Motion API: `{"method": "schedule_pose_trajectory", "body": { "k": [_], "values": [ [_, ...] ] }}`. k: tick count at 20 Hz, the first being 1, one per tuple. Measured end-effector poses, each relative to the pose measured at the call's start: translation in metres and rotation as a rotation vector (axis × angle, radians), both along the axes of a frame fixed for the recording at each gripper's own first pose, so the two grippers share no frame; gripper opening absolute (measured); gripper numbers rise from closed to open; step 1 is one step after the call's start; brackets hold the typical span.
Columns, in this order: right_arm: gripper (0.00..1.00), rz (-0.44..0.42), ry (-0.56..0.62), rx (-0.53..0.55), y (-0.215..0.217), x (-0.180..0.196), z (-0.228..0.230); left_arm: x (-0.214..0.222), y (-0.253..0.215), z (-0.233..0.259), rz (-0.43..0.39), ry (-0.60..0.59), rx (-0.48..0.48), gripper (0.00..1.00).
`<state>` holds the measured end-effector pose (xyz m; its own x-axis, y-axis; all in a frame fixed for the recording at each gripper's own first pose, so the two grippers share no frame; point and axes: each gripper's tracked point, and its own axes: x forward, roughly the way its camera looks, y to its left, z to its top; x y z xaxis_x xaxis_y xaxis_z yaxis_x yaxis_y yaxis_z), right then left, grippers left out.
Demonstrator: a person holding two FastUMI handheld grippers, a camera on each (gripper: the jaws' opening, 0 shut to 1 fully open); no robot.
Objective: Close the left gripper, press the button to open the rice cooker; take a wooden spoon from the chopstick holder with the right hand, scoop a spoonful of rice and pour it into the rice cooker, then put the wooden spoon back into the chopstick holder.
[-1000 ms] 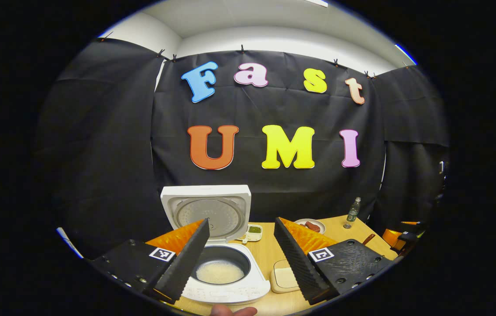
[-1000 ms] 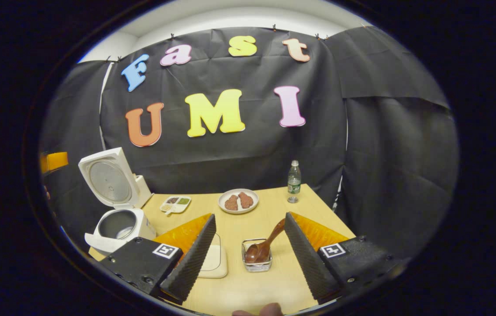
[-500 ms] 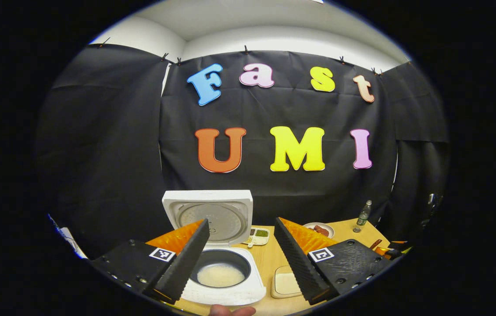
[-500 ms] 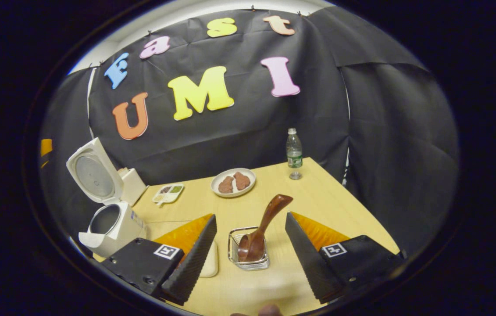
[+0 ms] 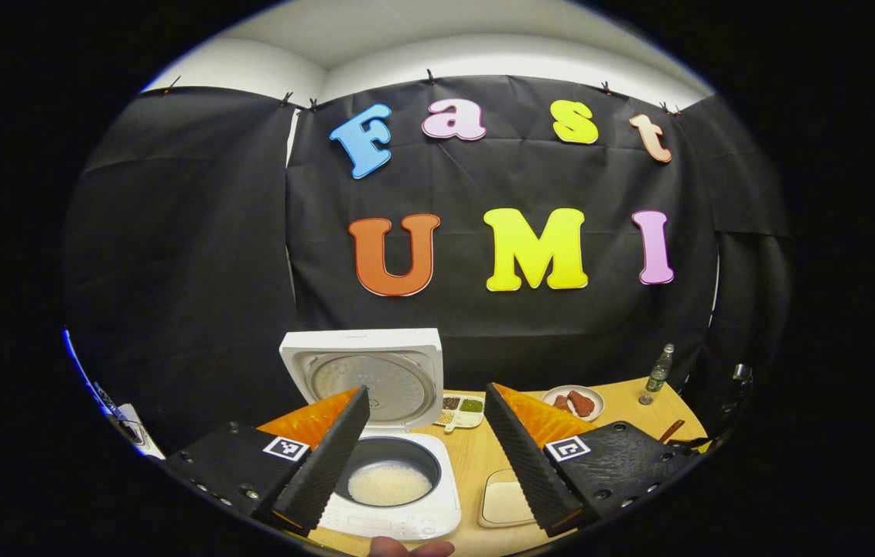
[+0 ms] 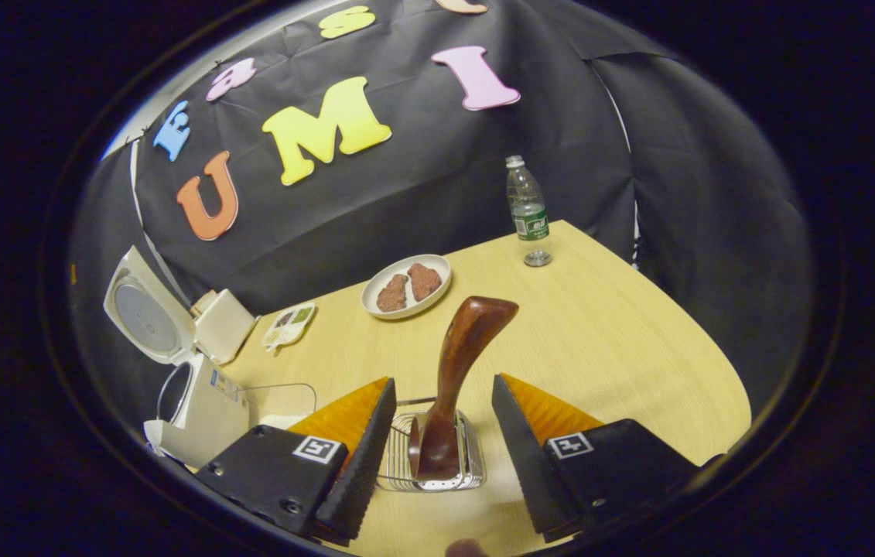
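A pale wooden tabletop (image 6: 607, 333) stands in a booth walled with black cloth, under a white ceiling. Taking the wire chopstick holder (image 6: 431, 464) as landmark: far to its left sits the white rice cooker (image 6: 201, 406), its lid (image 6: 139, 313) raised and its pot holding white rice (image 5: 389, 483). Between cooker and holder lies a cream square container (image 5: 505, 501). Behind the holder and to its left is a small divided sauce dish (image 6: 288, 326); behind it, a white plate with two brown pieces of meat (image 6: 406, 285); farther back and right, a clear plastic bottle (image 6: 528, 209).

The dark brown wooden spoon (image 6: 454, 379) stands in the holder, bowl down, handle rising near upright and leaning slightly right.

The left gripper (image 5: 425, 445) hovers in front of the cooker, fingers wide apart, empty. The right gripper (image 6: 443, 449) tilts down over the holder, fingers spread either side of the spoon, not touching it.
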<state>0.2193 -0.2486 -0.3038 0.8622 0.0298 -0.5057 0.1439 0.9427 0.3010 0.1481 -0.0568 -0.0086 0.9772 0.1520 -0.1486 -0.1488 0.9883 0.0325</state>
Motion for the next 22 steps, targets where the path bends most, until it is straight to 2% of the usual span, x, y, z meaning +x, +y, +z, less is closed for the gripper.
{"method": "schedule_pose_trajectory", "body": {
  "k": [1,3,4,5,7,8,9,11,17,22],
  "values": [
    [0.79,0.007,0.004,0.003,0.0,0.005,-0.003,0.0,0.001,-0.001,0.007,0.005,0.002,0.95],
    [0.62,0.024,0.011,0.003,0.001,0.012,-0.007,0.002,0.005,-0.002,0.026,0.008,0.004,0.95],
    [0.64,0.03,0.017,-0.008,0.0,0.014,-0.008,0.003,0.007,-0.004,0.036,0.009,0.0,0.95],
    [0.49,0.041,0.019,-0.015,0.001,0.017,-0.008,0.001,0.009,-0.005,0.049,0.01,-0.005,0.95],
    [0.38,0.058,0.022,-0.023,0.002,0.021,-0.008,-0.001,0.015,-0.006,0.069,0.016,-0.017,0.95],
    [0.4,0.06,0.026,-0.023,0.001,0.022,-0.007,-0.003,0.018,-0.006,0.078,0.015,-0.023,0.95],
    [0.33,0.059,0.028,-0.023,0.001,0.021,-0.006,-0.005,0.021,-0.006,0.085,0.013,-0.029,0.95],
    [0.24,0.059,0.033,-0.013,0.003,0.015,-0.003,-0.007,0.028,-0.008,0.094,0.011,-0.039,0.95],
    [0.15,0.012,0.012,-0.014,0.014,-0.002,0.023,-0.013,0.041,-0.013,0.062,0.02,-0.053,0.96],
    [0.13,-0.036,-0.069,-0.114,0.018,-0.011,0.073,-0.024,0.054,-0.013,0.018,-0.002,-0.078,0.96]
  ]
}}
